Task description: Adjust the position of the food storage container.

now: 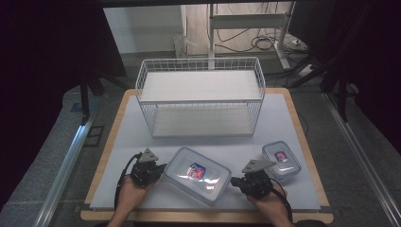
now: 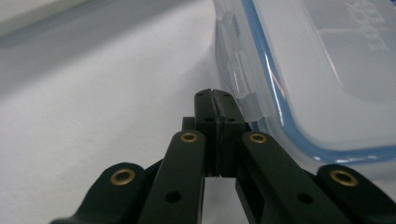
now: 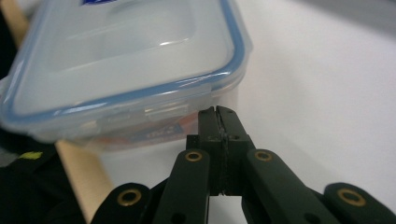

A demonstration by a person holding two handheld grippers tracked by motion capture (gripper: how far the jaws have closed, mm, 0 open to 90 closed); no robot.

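2 hand-held grippers [image 1: 163,169] [image 1: 233,180] shut, flanking 1 of 2 containers [image 1: 197,174], 1 basket [image 1: 200,97]

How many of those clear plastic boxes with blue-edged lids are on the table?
2. The large box lies near the front edge between the two grippers; the small box sits to its right, toward the table's right side. None shows inside the wire basket.
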